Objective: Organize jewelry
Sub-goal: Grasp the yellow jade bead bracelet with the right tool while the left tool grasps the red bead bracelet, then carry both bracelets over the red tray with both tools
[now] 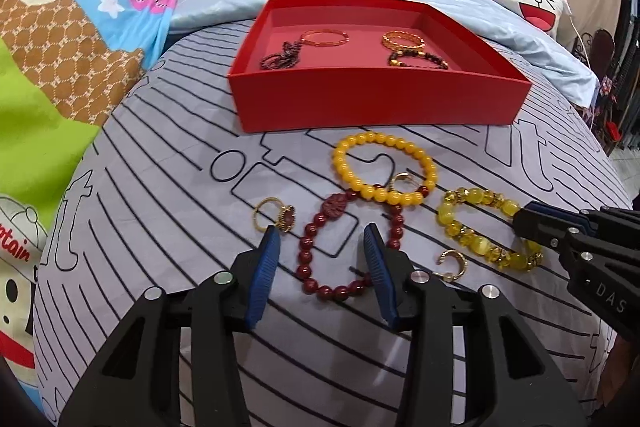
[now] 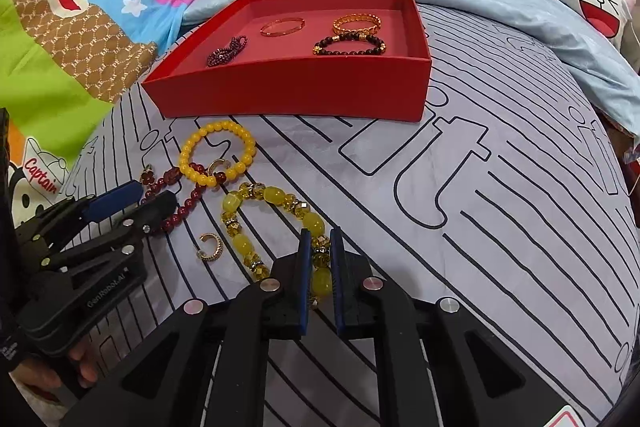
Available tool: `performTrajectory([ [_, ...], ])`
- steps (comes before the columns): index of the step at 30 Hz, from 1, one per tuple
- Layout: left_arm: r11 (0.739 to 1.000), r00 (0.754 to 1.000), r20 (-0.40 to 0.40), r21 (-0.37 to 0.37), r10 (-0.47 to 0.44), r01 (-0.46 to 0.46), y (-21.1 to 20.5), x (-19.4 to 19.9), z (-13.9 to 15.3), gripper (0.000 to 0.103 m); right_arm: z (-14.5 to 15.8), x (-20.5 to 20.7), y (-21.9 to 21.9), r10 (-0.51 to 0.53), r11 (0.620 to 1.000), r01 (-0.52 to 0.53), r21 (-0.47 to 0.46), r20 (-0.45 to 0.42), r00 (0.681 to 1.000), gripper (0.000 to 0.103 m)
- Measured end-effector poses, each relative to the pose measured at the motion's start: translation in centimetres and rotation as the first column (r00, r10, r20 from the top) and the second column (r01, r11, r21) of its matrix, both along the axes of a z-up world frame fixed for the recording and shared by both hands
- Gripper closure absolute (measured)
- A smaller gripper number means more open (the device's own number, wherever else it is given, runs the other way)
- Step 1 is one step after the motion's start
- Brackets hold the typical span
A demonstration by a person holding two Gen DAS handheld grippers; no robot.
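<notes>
A grey bedsheet with black line print (image 2: 500, 187) carries a shallow red cardboard box (image 1: 376, 103) holding four bracelets. In front lie an opaque yellow bead bracelet (image 1: 384, 171), a dark red bead bracelet (image 1: 320, 251) and a translucent yellow crystal bracelet (image 2: 276, 219). The right gripper (image 2: 320, 247) pinches the crystal bracelet; the left gripper (image 1: 322, 243) stands spread over the red beads.

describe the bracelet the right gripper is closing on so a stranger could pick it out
Start at the red box on the striped sheet; loose jewelry lies in front of it. The translucent yellow bracelet is the piece nearest the right gripper, whose jaws flank it. Unlike the opaque yellow bead bracelet, it mixes large glassy ovals with faceted amber beads.
</notes>
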State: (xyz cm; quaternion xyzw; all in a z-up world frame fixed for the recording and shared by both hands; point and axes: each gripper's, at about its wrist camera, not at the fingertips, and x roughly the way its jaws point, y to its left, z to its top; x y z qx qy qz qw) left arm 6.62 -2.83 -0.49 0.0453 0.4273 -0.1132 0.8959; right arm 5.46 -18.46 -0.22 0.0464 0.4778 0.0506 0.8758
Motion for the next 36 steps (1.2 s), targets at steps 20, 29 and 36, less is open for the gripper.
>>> performTrajectory([
  [20,0.991,0.996,-0.002,-0.103,-0.084,0.083,0.3,-1.0,4.2,0.096,5.7,-0.2,-0.5,0.008,0.997,-0.017,0.081,0.112,0.994,0.094],
  [29,0.983,0.986,0.105,-0.117,-0.131,0.143,0.0,0.5,9.9,0.096,10.8,2.1,-1.0,0.011,0.995,-0.034,0.098,0.227,0.974,0.094],
  [36,0.977,0.969,0.194,-0.117,-0.155,0.18,-0.9,4.1,13.5,0.096,13.7,6.2,-0.1,0.034,0.998,-0.051,0.046,0.306,0.952,0.094],
])
